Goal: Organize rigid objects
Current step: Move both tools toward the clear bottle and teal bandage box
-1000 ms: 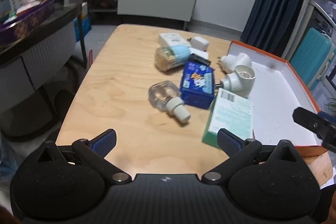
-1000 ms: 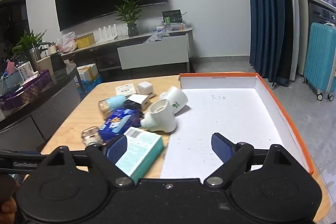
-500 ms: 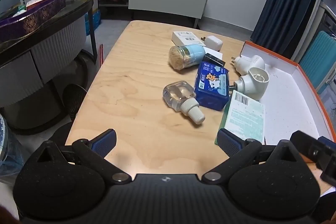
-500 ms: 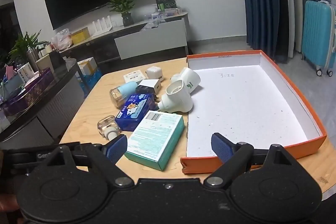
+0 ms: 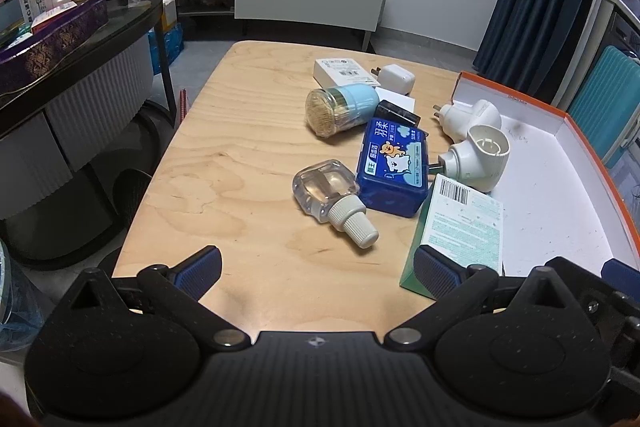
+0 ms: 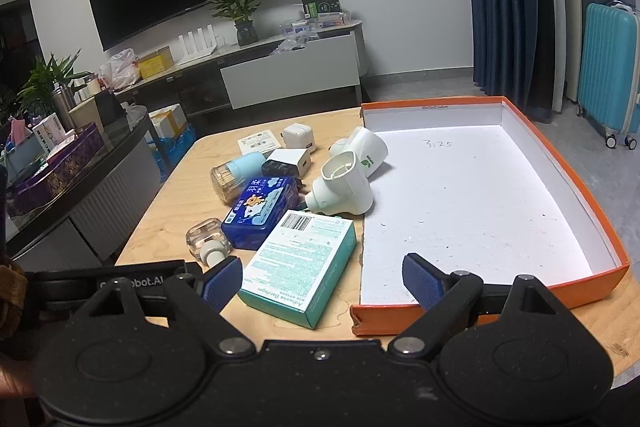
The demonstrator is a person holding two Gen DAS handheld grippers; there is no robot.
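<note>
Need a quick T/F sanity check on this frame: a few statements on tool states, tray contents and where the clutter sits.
1. Both tools are open and hold nothing. True: the left tool and the right tool each show a wide gap.
2. The clear refill bottle with the ribbed white cap stands upright. False: it lies on its side on the wooden table.
3. The teal adhesive bandage box is inside the orange-rimmed white tray. False: it lies on the table beside the tray.
4. The blue cartoon-print box lies between the refill bottle and the white plug-in heater. True.
</note>
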